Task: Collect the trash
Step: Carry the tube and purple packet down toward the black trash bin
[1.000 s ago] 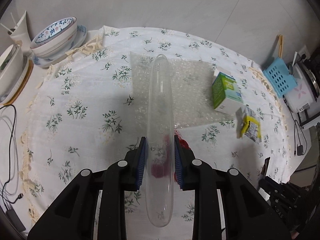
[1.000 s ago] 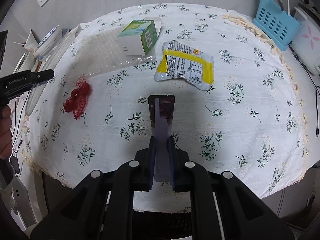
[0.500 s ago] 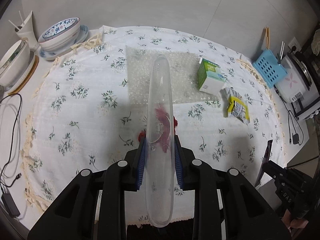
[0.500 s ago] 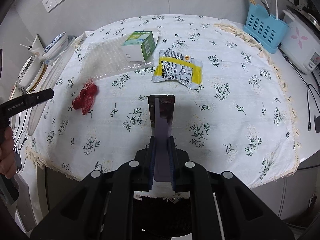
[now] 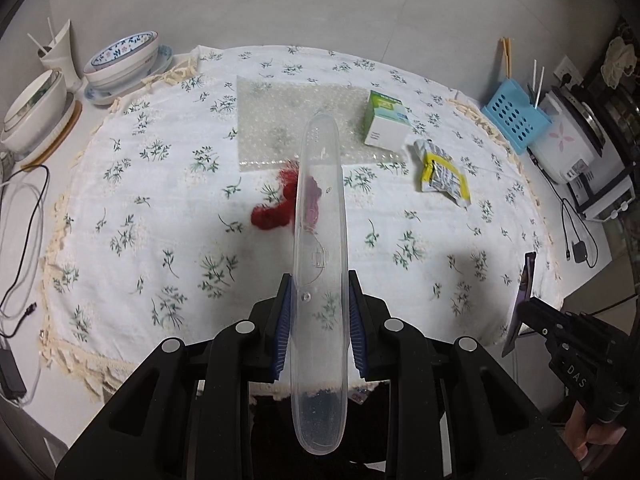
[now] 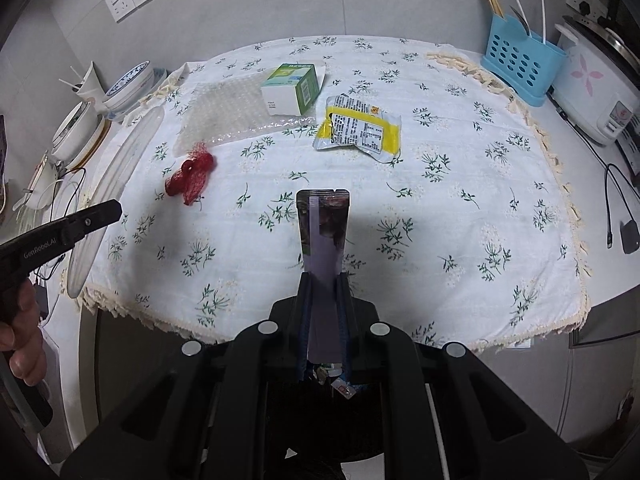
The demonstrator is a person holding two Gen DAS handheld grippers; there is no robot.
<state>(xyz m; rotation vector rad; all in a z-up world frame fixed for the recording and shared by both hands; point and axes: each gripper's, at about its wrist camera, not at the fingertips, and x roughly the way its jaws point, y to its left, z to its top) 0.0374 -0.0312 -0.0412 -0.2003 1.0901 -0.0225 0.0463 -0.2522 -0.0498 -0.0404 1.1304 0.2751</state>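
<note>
Both grippers (image 5: 319,322) (image 6: 323,320) back past table edge (image 6: 280,334)

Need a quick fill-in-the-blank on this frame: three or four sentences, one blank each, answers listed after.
1. The left gripper is shut on a clear plastic ____.
2. The green and white carton rests partly on the sheet of ____ wrap.
3. The netting lying loose on the tablecloth is ____ in colour.
4. The yellow snack wrapper lies ____ the right gripper, untouched.

Answers: lid; bubble; red; beyond
</note>
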